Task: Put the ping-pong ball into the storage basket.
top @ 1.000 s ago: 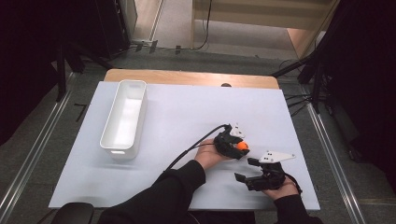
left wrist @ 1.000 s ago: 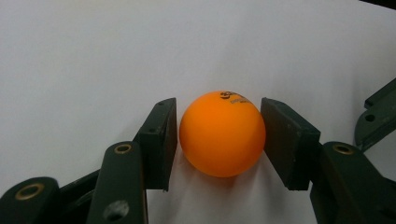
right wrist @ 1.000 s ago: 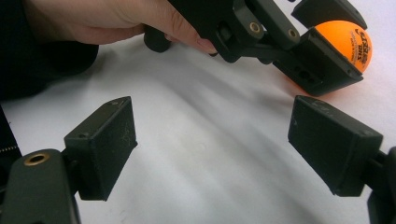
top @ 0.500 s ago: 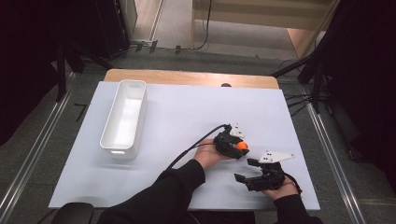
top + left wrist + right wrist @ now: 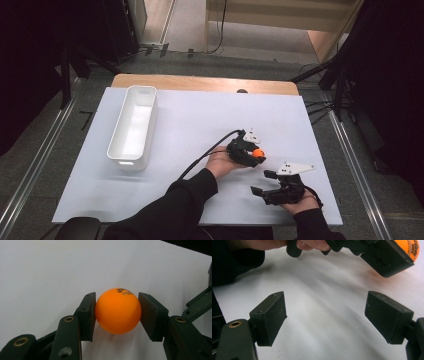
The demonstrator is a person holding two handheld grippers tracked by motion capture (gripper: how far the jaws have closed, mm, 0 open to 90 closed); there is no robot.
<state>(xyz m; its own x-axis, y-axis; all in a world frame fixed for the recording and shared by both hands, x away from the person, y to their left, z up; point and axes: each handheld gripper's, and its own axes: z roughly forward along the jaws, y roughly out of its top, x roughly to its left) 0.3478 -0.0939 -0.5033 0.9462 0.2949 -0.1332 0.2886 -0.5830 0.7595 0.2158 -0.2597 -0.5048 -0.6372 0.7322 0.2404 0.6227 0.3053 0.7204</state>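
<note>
An orange ping-pong ball (image 5: 117, 310) with small black print sits between the two black pads of my left gripper (image 5: 117, 297), just above the white table sheet. In the high view the ball (image 5: 258, 153) shows at the tip of the left gripper (image 5: 252, 151), right of the table's middle. My right gripper (image 5: 261, 182) rests nearer the front edge with its jaws spread wide. In the right gripper view its pads (image 5: 270, 317) stand far apart over bare sheet, and the ball (image 5: 414, 250) and the left gripper's jaw (image 5: 384, 260) lie beyond them at top right.
A long white bin (image 5: 132, 127) stands empty at the left of the white sheet (image 5: 190, 120). A wooden table edge (image 5: 200, 83) runs along the back. The left gripper's cable (image 5: 207, 152) loops over the sheet. Dark stands and cables flank the table.
</note>
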